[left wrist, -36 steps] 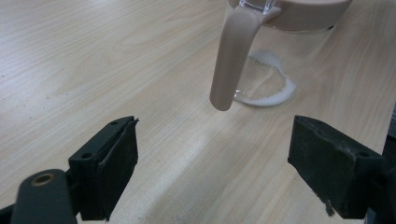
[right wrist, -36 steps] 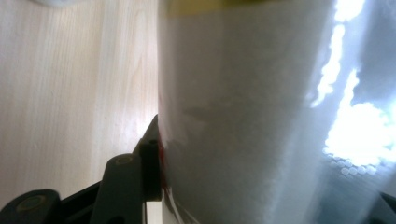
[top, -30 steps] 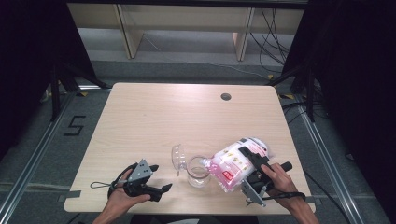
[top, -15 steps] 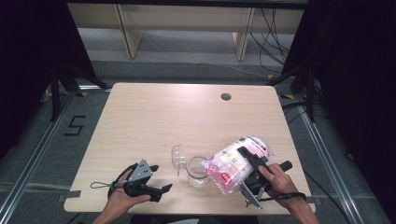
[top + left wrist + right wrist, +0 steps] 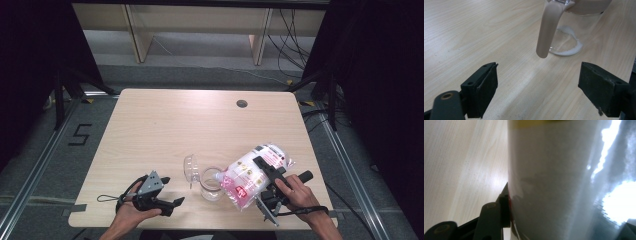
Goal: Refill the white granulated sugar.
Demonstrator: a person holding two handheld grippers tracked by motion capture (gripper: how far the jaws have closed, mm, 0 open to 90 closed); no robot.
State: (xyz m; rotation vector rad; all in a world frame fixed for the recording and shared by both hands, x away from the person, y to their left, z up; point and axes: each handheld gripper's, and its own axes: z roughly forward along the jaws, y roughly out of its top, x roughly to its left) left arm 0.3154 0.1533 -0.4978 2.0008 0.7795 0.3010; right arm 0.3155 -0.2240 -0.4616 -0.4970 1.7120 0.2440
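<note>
A clear plastic jug point(image 5: 211, 184) stands near the table's front edge, its hinged lid point(image 5: 190, 170) tipped up on its left side. My right gripper point(image 5: 254, 169) is shut on a white bag with pink print point(image 5: 247, 176). The bag is tilted down to the left, and its corner reaches over the jug's mouth. In the right gripper view the bag point(image 5: 564, 180) sits between the jaws, against the left finger point(image 5: 499, 215). My left gripper point(image 5: 172, 191) rests open on the table, left of the jug. Its view shows the jug's handle point(image 5: 547, 30) beyond the open gripper point(image 5: 537, 90).
The light wooden table point(image 5: 165, 125) has a round cable hole point(image 5: 242, 103) at the back right. Dark curtains and metal stands flank the table. Shelving stands behind it. The person's hands come in over the front edge.
My right gripper has tipped the bag further down and to the left, bringing its corner over the jug's mouth. The left gripper has stayed where it was.
</note>
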